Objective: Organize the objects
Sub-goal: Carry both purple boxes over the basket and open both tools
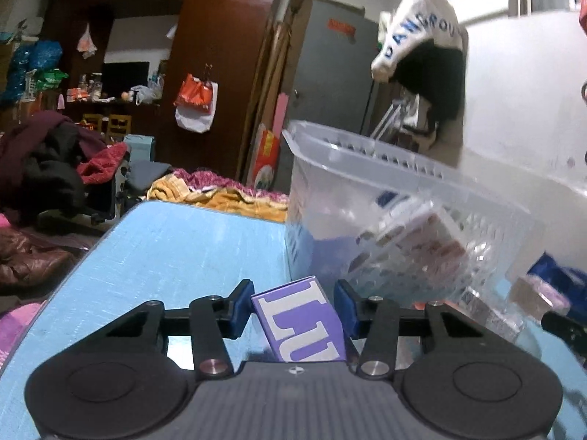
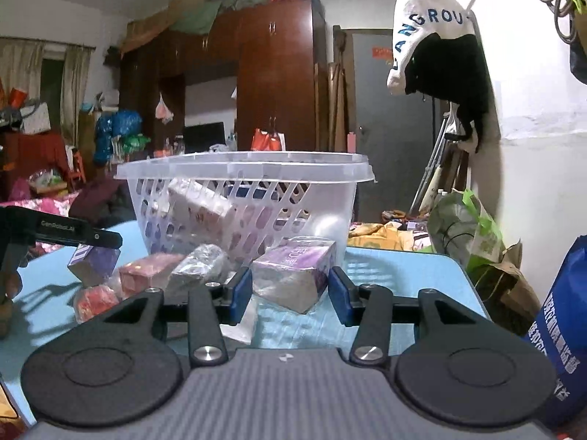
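- Between the left gripper (image 1: 293,308) pads sits the purple box (image 1: 299,324), tilted, apparently lifted off the tabletop (image 1: 176,249) — small gaps show, so the hold is uncertain; the basket (image 1: 403,198) lies ahead-right.
- Right wrist view: the right gripper (image 2: 290,293) is open around the foil-wrapped box (image 2: 293,273), not clamped — basket straight beyond.

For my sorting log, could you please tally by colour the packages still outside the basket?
Purple: 2, the purple box at the left tool, the purple pack between the right tool's fingers
Pink: 1
Silver: 1
Red: 1
Total: 5
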Tool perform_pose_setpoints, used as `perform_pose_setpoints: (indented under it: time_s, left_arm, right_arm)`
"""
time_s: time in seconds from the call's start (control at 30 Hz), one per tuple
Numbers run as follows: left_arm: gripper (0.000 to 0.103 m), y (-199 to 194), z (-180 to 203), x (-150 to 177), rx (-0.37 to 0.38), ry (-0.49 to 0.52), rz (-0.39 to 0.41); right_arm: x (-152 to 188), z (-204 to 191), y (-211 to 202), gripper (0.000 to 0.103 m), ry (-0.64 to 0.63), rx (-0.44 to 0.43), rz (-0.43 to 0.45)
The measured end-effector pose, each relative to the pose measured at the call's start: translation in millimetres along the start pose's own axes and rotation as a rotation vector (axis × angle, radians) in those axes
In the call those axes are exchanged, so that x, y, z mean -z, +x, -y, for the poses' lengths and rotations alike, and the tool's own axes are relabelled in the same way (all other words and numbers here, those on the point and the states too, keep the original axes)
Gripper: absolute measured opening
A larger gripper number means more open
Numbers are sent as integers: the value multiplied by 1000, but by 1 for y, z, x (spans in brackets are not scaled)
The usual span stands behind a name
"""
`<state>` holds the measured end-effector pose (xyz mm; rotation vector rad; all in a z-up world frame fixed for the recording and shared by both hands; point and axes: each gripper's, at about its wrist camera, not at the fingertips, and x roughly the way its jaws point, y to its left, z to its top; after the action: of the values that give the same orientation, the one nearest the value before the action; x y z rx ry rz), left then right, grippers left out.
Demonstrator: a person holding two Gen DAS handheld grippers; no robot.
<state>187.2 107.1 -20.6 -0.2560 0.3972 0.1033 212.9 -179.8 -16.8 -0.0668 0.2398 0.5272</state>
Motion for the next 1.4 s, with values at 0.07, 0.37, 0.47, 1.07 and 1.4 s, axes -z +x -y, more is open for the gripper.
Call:
perform_pose_setpoints:
  time_s: [0.07, 0.37, 0.47, 1.07, 1.4]
  left_arm:
    - [52, -3, 0, 0, 6, -2, 17]
    - [52, -12, -3, 0, 33, -3, 82]
    - [51, -17, -5, 1, 64, -4, 114]
    - [50, -57, -4, -33, 219, -69, 248]
    - [51, 31, 62, -136, 258, -82, 117]
  right_arm:
    - [0, 2, -1, 49, 14, -4, 8]
    - [2, 0, -7, 49, 19, -3, 49]
    - [2, -2, -9, 49, 7, 3, 60]
    - [-20, -12, -44, 48, -10, -39, 236]
    - [-129, -22, 29, 48, -118, -59, 103]
